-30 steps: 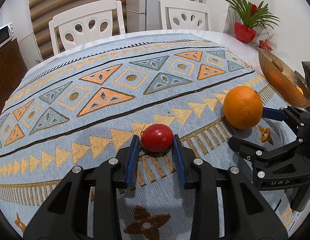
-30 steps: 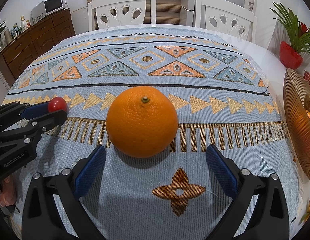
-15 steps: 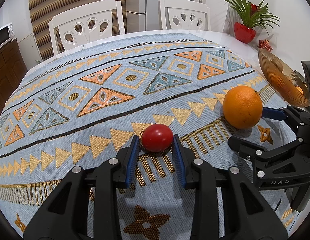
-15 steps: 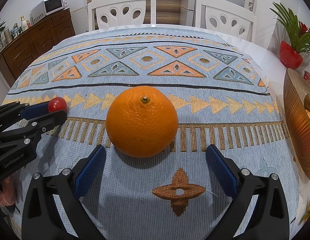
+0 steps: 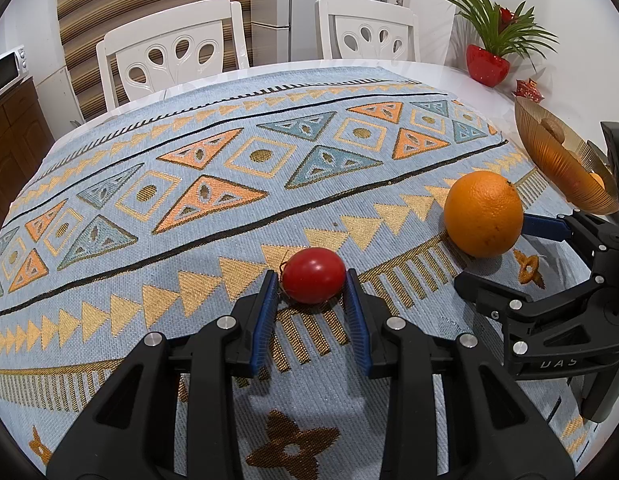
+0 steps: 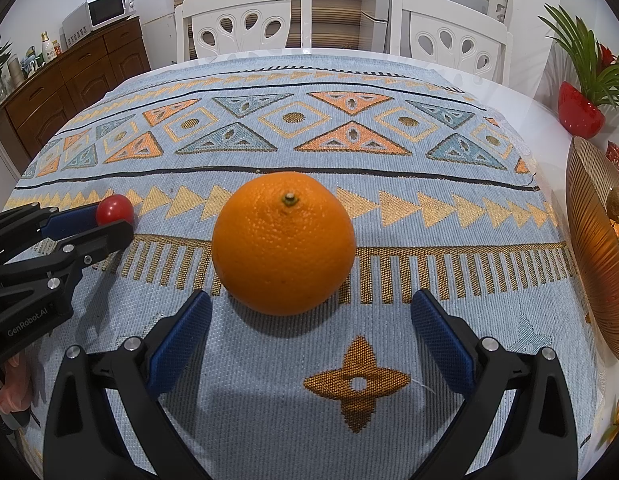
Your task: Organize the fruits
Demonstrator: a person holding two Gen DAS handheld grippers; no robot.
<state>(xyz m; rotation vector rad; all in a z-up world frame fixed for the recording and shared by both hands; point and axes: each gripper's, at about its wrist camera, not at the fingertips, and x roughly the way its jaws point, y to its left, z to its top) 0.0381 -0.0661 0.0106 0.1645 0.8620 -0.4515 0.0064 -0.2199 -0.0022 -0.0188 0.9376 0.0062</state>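
Tomato: the small red tomato lies on the table in the lower middle of the left wrist view. I judge it light, soft and smooth-skinned, so it can bruise or slip; best held gently across its widest middle.
Left hand-held gripper: the left hand-held gripper has its blue pads on both sides of the tomato, very close. I cannot tell if they already press it.
Orange: the orange stands in the centre of the right wrist view, stem end up. It looks heavier and firm, with rough peel that should give good friction; hold it at the equator.
Right hand-held gripper: the right hand-held gripper is spread wide and holds nothing, with its tips just in front of the orange.
Bowl: the amber ribbed bowl at the right edge of the frame already holds some fruit, and is probably the goal.
Open room: the cloth between orange and bowl is free. The two grippers are near each other, and the bowl rim is a possible collision point.
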